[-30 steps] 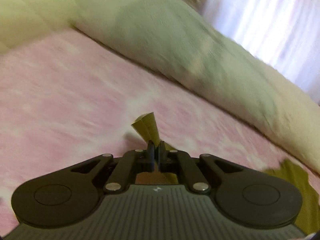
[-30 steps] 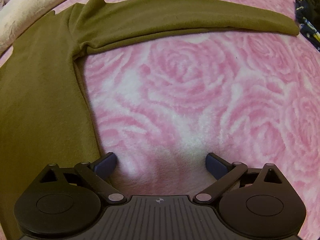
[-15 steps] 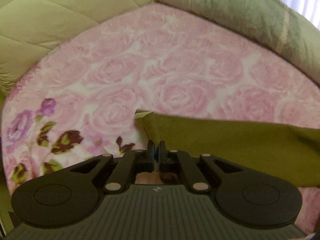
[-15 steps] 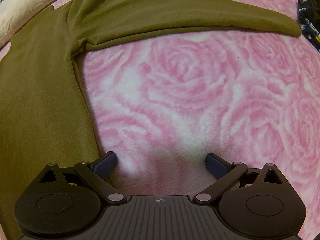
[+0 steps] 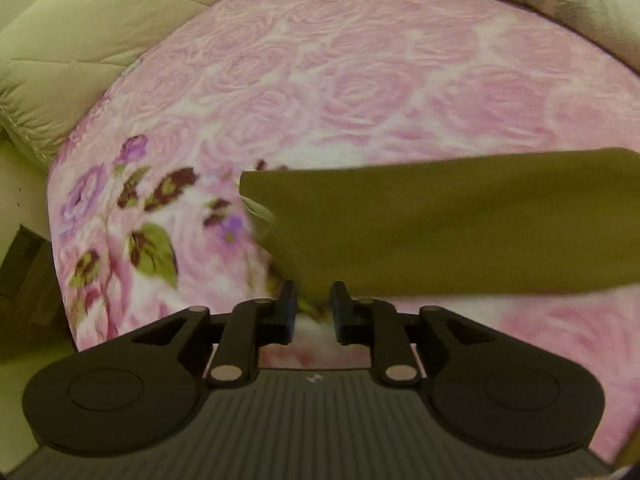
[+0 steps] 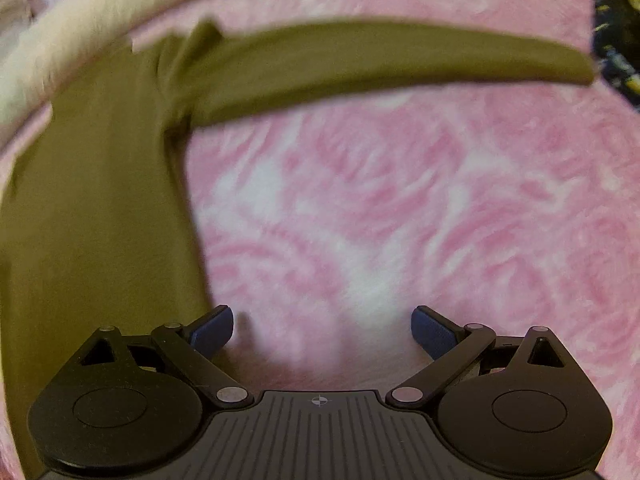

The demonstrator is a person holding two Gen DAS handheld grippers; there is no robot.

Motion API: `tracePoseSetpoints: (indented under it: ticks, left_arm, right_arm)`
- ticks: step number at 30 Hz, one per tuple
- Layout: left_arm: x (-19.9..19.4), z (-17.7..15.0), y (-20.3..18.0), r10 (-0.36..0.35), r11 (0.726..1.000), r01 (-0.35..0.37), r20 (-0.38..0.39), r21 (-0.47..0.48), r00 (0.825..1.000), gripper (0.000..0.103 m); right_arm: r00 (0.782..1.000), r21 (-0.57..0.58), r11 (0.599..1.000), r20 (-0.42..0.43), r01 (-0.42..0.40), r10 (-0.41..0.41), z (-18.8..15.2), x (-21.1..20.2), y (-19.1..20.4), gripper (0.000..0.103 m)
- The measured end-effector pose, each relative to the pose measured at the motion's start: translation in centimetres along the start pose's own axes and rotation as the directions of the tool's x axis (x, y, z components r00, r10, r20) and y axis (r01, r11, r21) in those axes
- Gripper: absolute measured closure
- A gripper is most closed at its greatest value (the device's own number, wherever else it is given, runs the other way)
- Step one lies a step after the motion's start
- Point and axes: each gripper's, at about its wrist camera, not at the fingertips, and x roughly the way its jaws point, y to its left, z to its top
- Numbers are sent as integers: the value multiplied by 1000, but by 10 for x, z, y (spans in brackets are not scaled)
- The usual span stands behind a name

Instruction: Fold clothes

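Left gripper (image 5: 312,306): jaws just opening, olive sleeve (image 5: 440,224) edge loose between them. Right gripper (image 6: 322,326): jaws wide apart over pink blanket (image 6: 440,220).

Pink rose blanket (image 5: 400,80), pale green quilt (image 5: 80,40), dark patterned cloth (image 6: 616,40).
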Motion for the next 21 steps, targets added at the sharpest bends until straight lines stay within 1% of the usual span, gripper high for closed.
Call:
tracePoseSetpoints:
  ticks: [2, 4, 6, 7, 8, 9, 11, 13, 14, 15, 16, 17, 18, 19, 20, 21]
  left_arm:
    - [-17, -11, -11, -57, 998, 57, 3, 3, 998, 87]
    - [-34, -26, -28, -127, 992, 127, 4, 6, 992, 87]
    - [-48, -40, -47, -189, 982, 189, -5, 5, 982, 87]
    - [-53, -47, -57, -218, 976, 218, -15, 5, 976, 87]
    - [-57, -53, -67, -241, 970, 241, -26, 8, 970, 87]
    - [-60, -58, -76, -258, 966, 258, -33, 13, 966, 87]
    - [-67, -66, -96, -285, 958, 287, -45, 27, 957, 87]
    - [-71, -72, -113, -305, 951, 308, -54, 39, 951, 87]
    - [-73, -73, -120, -311, 949, 313, -56, 44, 949, 87]
    - [-76, -74, -126, -312, 948, 314, -57, 48, 948, 87]
    - [-78, -75, -132, -313, 947, 316, -57, 52, 948, 87]
    - [-81, -75, -138, -312, 948, 315, -57, 55, 948, 87]
    - [-82, -74, -142, -310, 948, 313, -55, 55, 949, 87]
    - [-84, -73, -146, -310, 948, 312, -54, 54, 949, 86]
    - [-85, -73, -150, -309, 949, 312, -53, 53, 950, 86]
    - [-86, -72, -155, -309, 949, 311, -52, 52, 950, 86]
  right_arm:
    - [996, 77, 997, 85, -28, 21, 5, -17, -16, 4]
    - [988, 179, 982, 154, -59, 31, 19, -29, -51, 5]
    - [976, 288, 953, 213, -95, 33, 38, -37, -90, 22]
    - [972, 347, 931, 235, -113, 30, 46, -39, -112, 41]
    - [967, 405, 905, 254, -131, 26, 54, -41, -133, 46]
    - [962, 457, 877, 274, -150, 22, 60, -38, -151, 46]
    - [948, 542, 816, 318, -201, 22, 69, -34, -185, 46]
    - [933, 592, 762, 358, -261, 41, 78, -30, -207, 47]
    - [925, 610, 738, 376, -288, 51, 82, -27, -215, 61]
    - [917, 626, 713, 393, -315, 60, 86, -24, -223, 69]
    - [915, 643, 689, 397, -334, 73, 89, -20, -229, 73]
    - [916, 661, 667, 393, -344, 83, 93, -16, -234, 73]
    - [919, 678, 650, 386, -343, 82, 99, -10, -236, 73]
    - [917, 683, 643, 389, -347, 81, 104, -5, -237, 73]
    - [912, 682, 637, 401, -360, 86, 111, 0, -236, 73]
    - [909, 676, 641, 408, -364, 85, 119, 6, -233, 73]
